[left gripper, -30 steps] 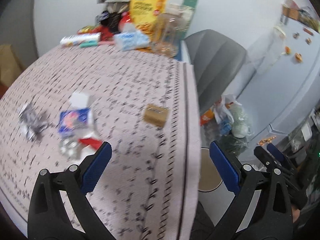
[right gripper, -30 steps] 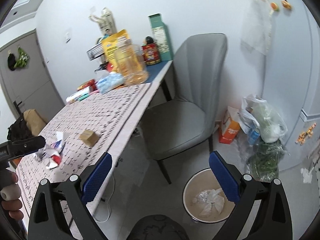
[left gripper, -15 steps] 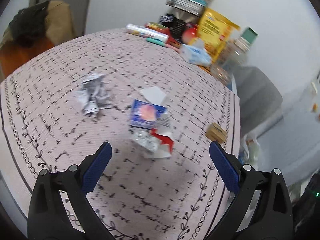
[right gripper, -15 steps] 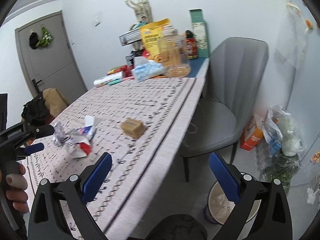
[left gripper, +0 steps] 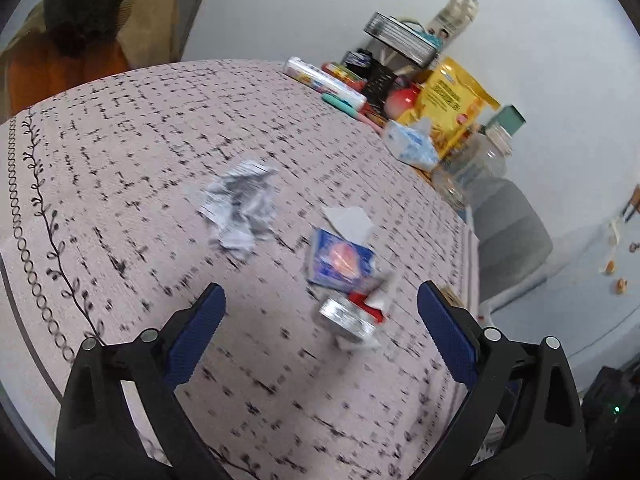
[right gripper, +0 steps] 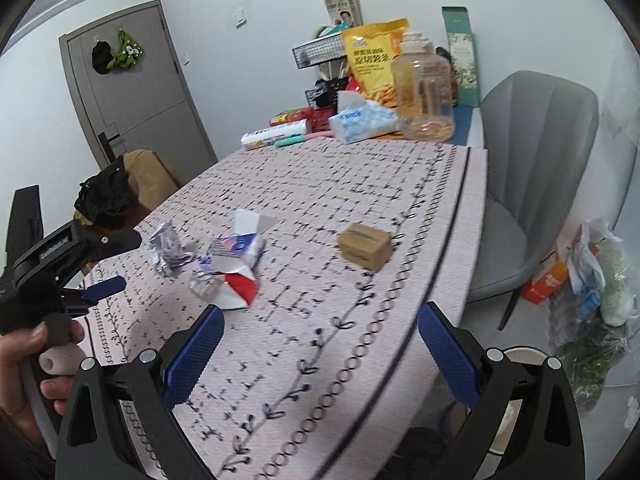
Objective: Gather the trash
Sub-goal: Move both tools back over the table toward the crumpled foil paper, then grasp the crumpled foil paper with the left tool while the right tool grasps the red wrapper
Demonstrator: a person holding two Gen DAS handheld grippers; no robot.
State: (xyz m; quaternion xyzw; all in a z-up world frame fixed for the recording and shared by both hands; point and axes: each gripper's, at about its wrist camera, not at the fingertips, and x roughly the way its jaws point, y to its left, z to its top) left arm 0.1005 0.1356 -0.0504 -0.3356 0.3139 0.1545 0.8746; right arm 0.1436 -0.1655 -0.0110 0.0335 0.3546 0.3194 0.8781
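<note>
Scattered trash on the tabletop: a blue-and-orange wrapper lies ahead of the left gripper, between the lines of its two fingers, touching a red-and-white torn packet and a silvery foil piece just nearer the fingers. A white paper scrap sits just beyond the wrapper; a crumpled grey paper lies farther ahead, toward the left finger's side. The left fingers stand wide and are closing slightly, pressing on nothing. The right gripper also has its fingers wide with nothing between them; a small cardboard box rests ahead of it near the tabletop's edge, well apart from the wrapper pile. A hand holds the left gripper's handle. Beyond the tabletop stands a grey chair; a bin shows behind the right finger.
</note>
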